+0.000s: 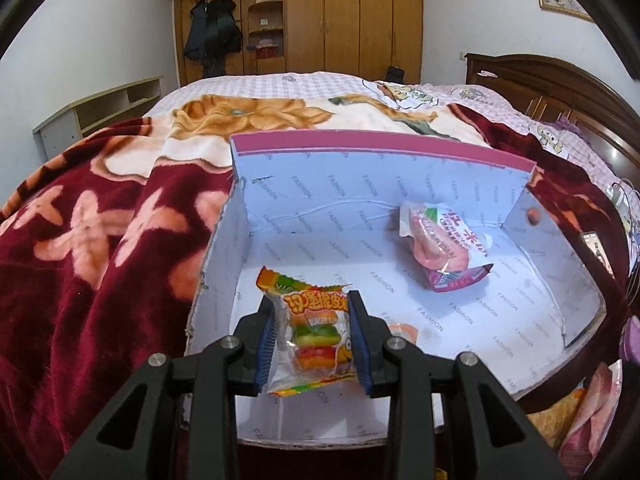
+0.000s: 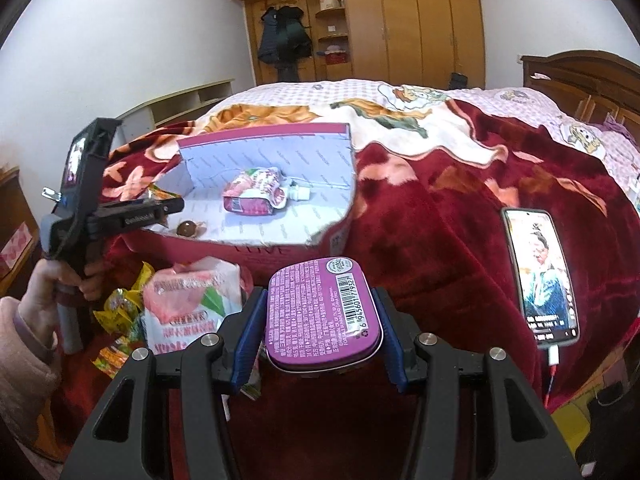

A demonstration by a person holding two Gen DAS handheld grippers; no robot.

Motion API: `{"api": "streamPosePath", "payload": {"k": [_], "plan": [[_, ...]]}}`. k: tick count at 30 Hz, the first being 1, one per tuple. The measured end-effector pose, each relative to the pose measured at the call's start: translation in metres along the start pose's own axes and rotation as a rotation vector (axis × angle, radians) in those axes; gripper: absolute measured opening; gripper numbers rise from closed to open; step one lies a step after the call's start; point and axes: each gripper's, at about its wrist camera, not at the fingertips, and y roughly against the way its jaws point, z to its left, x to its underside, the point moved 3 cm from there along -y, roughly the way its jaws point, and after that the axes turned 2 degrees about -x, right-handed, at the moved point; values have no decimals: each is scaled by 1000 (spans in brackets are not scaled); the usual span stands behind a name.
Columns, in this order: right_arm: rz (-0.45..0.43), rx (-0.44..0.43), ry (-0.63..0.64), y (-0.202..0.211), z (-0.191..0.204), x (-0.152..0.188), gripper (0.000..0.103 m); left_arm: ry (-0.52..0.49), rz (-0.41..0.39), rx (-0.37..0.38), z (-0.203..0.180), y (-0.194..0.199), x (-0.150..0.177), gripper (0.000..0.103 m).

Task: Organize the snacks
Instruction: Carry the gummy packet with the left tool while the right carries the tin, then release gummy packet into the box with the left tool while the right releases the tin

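Observation:
My left gripper point(image 1: 314, 340) is shut on a clear burger-gummy packet point(image 1: 316, 334), held above the near left part of an open cardboard box point(image 1: 400, 168). A pink pouch with a white cap point(image 1: 442, 246) lies inside the box toward the back right. From the right wrist view, the left gripper point(image 2: 172, 206) reaches over the box's left rim, held by a hand in a pink sleeve. My right gripper point(image 2: 320, 324) is shut on a purple tin point(image 2: 323, 314), barcode side up, in front of the box point(image 2: 272, 254). A round brown sweet point(image 2: 187, 228) rests on the box floor.
The box stands on a bed covered by a dark red flowered blanket point(image 2: 440, 216). Loose snack packets point(image 2: 184, 304) lie in front of the box at the left. A phone point(image 2: 540, 272) with its screen lit, on a cable, lies on the blanket to the right.

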Motion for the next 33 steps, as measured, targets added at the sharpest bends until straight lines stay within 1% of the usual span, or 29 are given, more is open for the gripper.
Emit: {"api": "streamPosePath", "payload": {"k": [7, 17, 22, 25, 28, 30, 33], "plan": [[-3, -56, -14, -8, 8, -15, 53, -10, 4, -13, -2, -1, 2, 35], [-20, -88, 31, -26, 29, -45, 53, -12, 4, -15, -2, -2, 2, 35], [-16, -113, 37, -43, 36, -59, 53, -12, 5, -14, -2, -2, 2, 35], [-4, -119, 33, -54, 39, -64, 53, -16, 6, -8, -2, -3, 3, 40], [6, -118, 35, -64, 42, -67, 53, -25, 7, -2, -4, -4, 4, 46], [11, -118, 38, -68, 44, -68, 53, -27, 10, -4, -4, -5, 5, 54], [13, -114, 39, -73, 43, -69, 53, -16, 16, -1, 0, -7, 6, 54]]}}
